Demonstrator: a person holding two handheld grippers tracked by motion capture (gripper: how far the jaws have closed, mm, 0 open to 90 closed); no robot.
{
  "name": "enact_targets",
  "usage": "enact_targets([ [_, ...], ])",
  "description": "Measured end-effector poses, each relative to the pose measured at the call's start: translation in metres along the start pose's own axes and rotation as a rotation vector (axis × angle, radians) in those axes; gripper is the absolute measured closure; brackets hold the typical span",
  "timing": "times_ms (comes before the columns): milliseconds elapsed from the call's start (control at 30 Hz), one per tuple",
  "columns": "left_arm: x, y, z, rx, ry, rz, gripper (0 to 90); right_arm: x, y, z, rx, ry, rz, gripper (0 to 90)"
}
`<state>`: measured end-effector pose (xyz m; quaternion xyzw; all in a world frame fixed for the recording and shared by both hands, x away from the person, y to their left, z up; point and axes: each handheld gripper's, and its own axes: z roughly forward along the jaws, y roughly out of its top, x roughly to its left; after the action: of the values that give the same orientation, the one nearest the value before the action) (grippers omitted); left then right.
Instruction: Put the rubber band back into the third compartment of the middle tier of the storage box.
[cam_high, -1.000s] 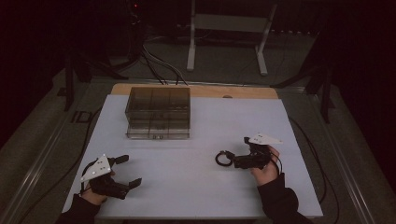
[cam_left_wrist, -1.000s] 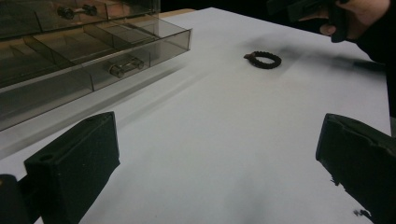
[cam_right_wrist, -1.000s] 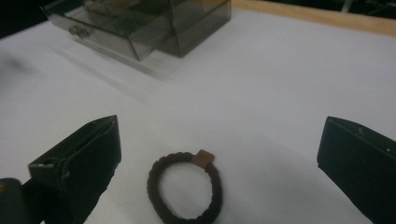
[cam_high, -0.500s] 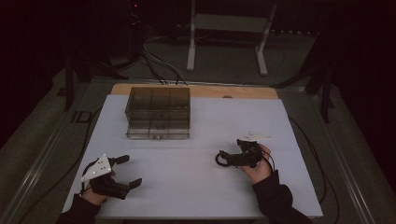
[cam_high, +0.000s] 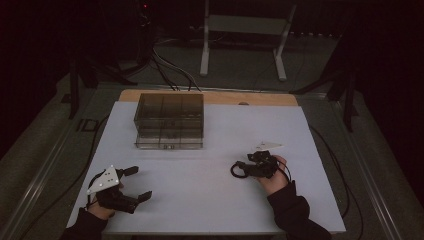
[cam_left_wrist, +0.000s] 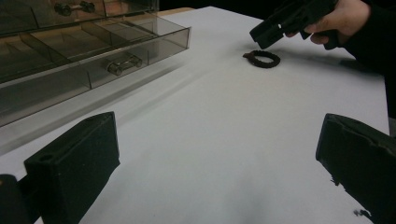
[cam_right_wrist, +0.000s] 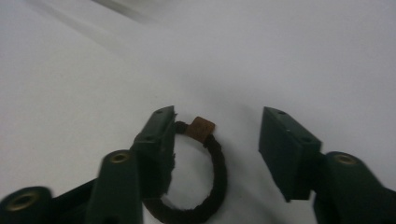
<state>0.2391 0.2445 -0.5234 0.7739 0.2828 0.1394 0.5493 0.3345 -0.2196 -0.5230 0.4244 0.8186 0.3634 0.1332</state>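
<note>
**Two grippers on the white table, one closing around a dark ring**

Two hand-held grippers are at work on a white table (cam_high: 210, 150) in a dim room. The right gripper (cam_high: 246, 169) sits low over the near right part of the sheet, held by a hand in a dark sleeve, its jaws pointing left. Between those jaws lies a small dark ring (cam_right_wrist: 205, 182), a braided band with a brown tab (cam_right_wrist: 201, 127) on its far edge. It lies flat on the table. In the right gripper view one jaw stands against the ring's side, overlapping it, while the other jaw is still apart from it with bare table between. The jaws have just been closing, with the ring between them, but they do not yet pinch it from both sides, so the tool is not clenched on anything.

The left gripper (cam_high: 135, 184) rests at the near left corner, well apart from the ring, its jaws spread wide and holding nothing. From its own camera the ring (cam_left_wrist: 262, 59) shows far off on the sheet, just below the other gripper (cam_left_wrist: 275, 28).

Toward the far left of the table stands a clear smoky box (cam_high: 169, 120) with compartments. Through its front wall a small metal piece (cam_left_wrist: 123, 65) shows in one compartment, another (cam_left_wrist: 74, 7) farther back.
</note>
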Motion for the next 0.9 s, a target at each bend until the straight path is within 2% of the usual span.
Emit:
enact_targets([
  [67, 0.0, 0.0, 0.0, 0.001, 0.0, 0.0, 0.2, 0.0, 0.0, 0.001, 0.003, -0.003, -0.002, 49.9],
  [167, 0.0, 0.0, 0.0, 0.002, 0.0, 0.0, 0.2, 0.001, -0.001, 0.004, 0.03, -0.008, -0.018, 58.3],
  [333, 0.0, 0.0, 0.0, 0.001, -0.001, 0.0, 0.2, 0.003, -0.002, 0.007, 0.057, -0.024, -0.04, 66.3],
  [533, 0.0, 0.0, 0.0, 0.005, -0.001, 0.001, 0.2, 0.004, -0.003, 0.009, 0.082, -0.036, -0.058, 71.9],
  [733, 0.0, 0.0, 0.0, 0.005, -0.002, 0.002, 0.2, 0.006, -0.002, 0.01, 0.092, -0.059, -0.088, 79.1],
  [767, 0.0, 0.0, 0.0, 0.006, -0.001, 0.003, 0.2, 0.007, -0.002, 0.01, 0.092, -0.064, -0.095, 83.1],
  [900, 0.0, 0.0, 0.0, 0.005, -0.002, 0.002, 0.2, 0.009, -0.001, 0.009, 0.094, -0.068, -0.105, 85.6],
])
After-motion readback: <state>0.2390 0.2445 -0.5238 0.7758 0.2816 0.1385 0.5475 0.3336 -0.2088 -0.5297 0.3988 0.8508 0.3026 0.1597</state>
